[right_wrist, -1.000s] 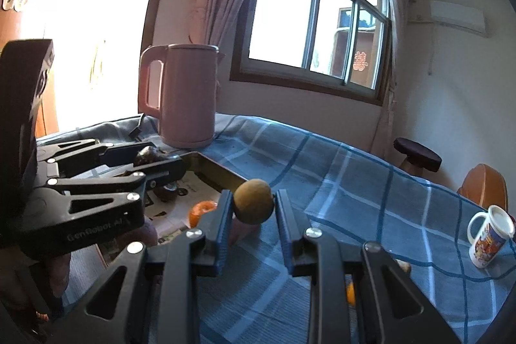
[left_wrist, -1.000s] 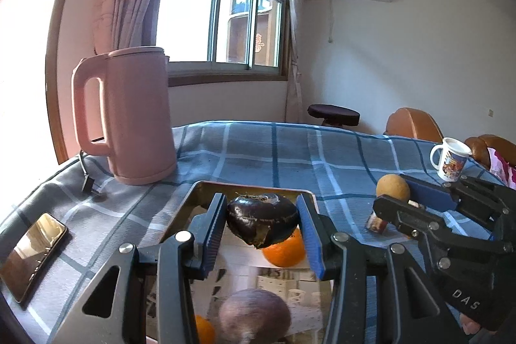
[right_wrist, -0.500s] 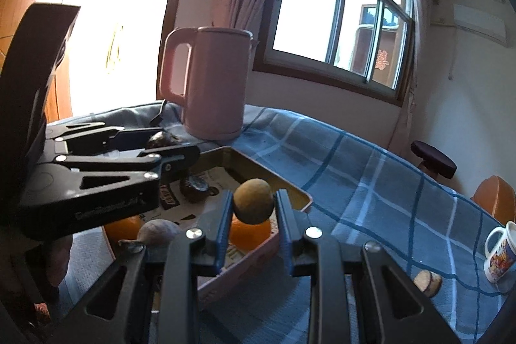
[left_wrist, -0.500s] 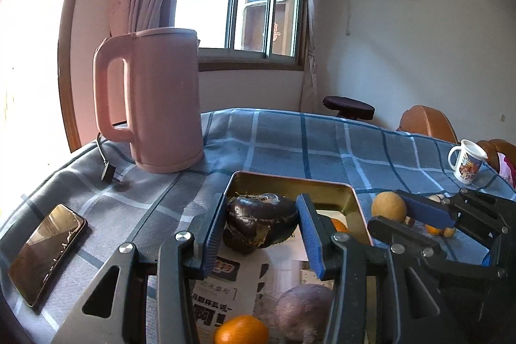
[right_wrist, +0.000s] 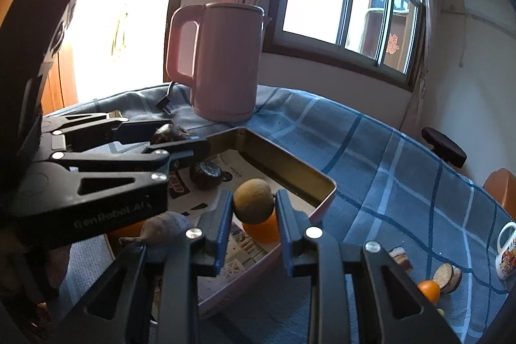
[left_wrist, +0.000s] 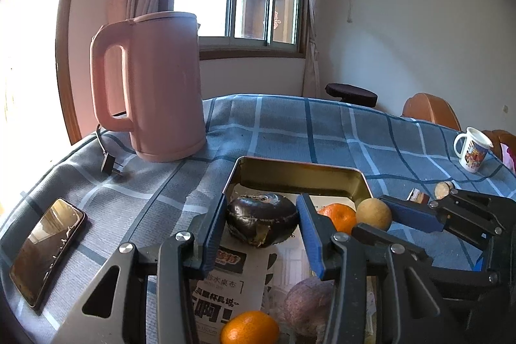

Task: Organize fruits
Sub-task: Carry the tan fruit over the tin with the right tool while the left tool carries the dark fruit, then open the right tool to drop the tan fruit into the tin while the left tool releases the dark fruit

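Left wrist view: the left gripper clamps a dark, wrinkled purple fruit over the far half of the gold-walled tray. In the tray lie an orange, a second orange at its near edge and a dull purple fruit. The pink kettle stands near the table's far left edge, a phone at the left edge.

Right wrist view: the right gripper pinches a small tan round fruit above the tray's right corner, over an orange. A mug stands at the table's right edge.
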Tool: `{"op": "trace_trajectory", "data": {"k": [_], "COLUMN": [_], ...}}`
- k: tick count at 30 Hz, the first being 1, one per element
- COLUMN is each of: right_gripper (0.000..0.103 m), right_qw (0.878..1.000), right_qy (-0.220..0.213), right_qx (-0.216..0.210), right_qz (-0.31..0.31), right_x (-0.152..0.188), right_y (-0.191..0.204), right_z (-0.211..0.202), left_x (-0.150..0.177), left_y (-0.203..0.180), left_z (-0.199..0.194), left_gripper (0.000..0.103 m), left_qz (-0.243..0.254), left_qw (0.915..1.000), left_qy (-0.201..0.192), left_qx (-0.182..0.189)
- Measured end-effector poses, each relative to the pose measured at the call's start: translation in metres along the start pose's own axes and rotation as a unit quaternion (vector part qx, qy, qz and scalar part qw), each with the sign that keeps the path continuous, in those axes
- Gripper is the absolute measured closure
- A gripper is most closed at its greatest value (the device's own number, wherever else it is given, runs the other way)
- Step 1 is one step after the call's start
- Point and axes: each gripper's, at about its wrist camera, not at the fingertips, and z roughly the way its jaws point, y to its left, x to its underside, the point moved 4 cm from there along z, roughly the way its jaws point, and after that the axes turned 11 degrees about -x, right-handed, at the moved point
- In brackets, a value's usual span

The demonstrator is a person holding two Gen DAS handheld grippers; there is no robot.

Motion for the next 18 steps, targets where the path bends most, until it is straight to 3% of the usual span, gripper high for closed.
{"op": "trace_trajectory", "data": {"k": [18], "right_gripper": [0.073], "right_qw": [0.999], "right_qy": [0.052], "right_qx": [-0.011], "right_qz": [0.006], "right_x": [0.004], "right_y": [0.000], "right_z": [0.021], "left_x": [0.002], "left_y": [-0.001], "left_z": [0.009], "left_gripper": [0.056], "left_qz": [0.002], "left_qw": [0.9997], "left_qy": [0.024], "left_qx": [0.009]}}
